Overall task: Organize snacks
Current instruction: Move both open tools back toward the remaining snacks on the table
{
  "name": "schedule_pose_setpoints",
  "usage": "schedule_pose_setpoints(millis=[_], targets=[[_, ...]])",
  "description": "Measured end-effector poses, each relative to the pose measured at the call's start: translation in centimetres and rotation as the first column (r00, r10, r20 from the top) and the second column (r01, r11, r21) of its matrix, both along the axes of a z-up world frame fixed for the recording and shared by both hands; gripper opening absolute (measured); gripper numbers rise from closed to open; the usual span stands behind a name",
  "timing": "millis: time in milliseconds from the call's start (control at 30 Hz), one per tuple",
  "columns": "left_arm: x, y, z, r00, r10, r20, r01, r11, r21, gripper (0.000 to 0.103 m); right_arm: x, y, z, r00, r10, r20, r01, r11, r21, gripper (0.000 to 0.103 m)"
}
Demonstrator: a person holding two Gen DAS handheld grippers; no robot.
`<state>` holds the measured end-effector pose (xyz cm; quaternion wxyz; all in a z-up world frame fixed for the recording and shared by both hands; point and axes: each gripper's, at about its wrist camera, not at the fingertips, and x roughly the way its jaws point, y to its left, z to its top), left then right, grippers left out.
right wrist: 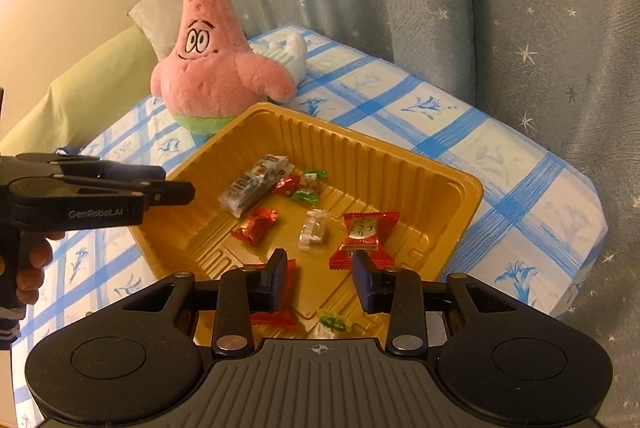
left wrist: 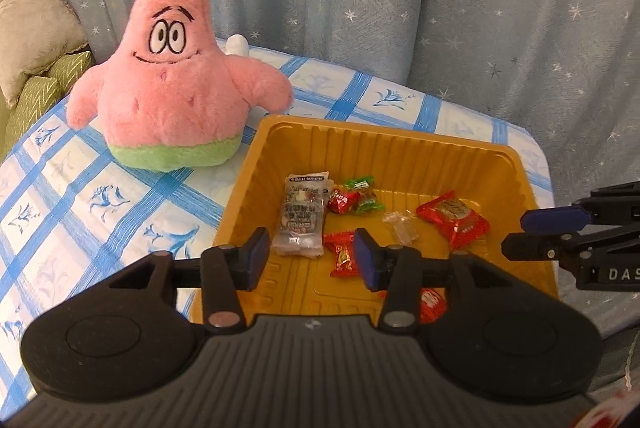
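Inside gold tray (left wrist: 400, 144) — eight wrapped snacks (right wrist: 362, 234); both grippers (left wrist: 310, 256) (right wrist: 320, 280) apart, empty

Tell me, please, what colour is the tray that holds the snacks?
The tray is golden yellow with ribbed walls; the right wrist view shows it best.

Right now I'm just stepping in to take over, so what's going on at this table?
A person is sorting snacks with two handheld grippers. The wrapped candies and packets already lie in the gold tray on the blue-checked tablecloth, beside a pink plush star. The left gripper and the right gripper both hover over the tray's near side, open and holding nothing. A red candy lies just below the left one.
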<state>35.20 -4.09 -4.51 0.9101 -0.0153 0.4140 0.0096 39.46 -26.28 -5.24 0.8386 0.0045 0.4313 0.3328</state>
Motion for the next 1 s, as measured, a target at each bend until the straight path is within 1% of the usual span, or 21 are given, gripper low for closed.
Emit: schedule_pose_setpoints(millis=[100,167,233,367,500,667,1000], targets=[[-1.2,0.0,0.5,1.0,0.002,0.007,-0.002,1.0,-0.014,0.045,-0.7,-0.2,0.4,1.0,-0.004,0.012,0.003,1.0,0.008,0.046],[-2.1,0.0,0.9,1.0,0.01,0.011,-0.01,1.0,-0.022,0.047,-1.3,-0.4,0.8,1.0,-0.007,0.022,0.007,1.0,0.013,0.054],[-3.0,0.0,1.3,1.0,0.023,0.012,-0.023,0.999,-0.027,0.05,-1.8,-0.6,1.1,0.999,-0.012,0.033,0.012,1.0,0.017,0.058],[-5.1,-0.2,2.1,0.999,0.041,0.02,-0.04,0.999,-0.037,0.05,-2.9,-1.2,1.8,0.999,-0.026,0.035,0.025,0.999,0.036,0.063],[-7.2,-0.4,2.8,0.998,0.056,0.024,-0.055,0.998,-0.04,0.051,-4.1,-1.7,2.4,0.999,-0.034,0.042,0.032,0.998,0.047,0.066],[-10.1,-0.7,3.3,0.997,0.072,0.022,-0.07,0.995,-0.065,0.052,-6.0,-2.3,3.0,0.998,-0.043,0.048,0.04,0.997,0.064,0.067],[-14.8,-1.3,3.3,0.996,0.086,0.017,-0.085,0.994,-0.065,0.055,-10.0,-2.4,3.3,0.999,-0.011,0.051,0.008,0.998,0.058,0.068]])
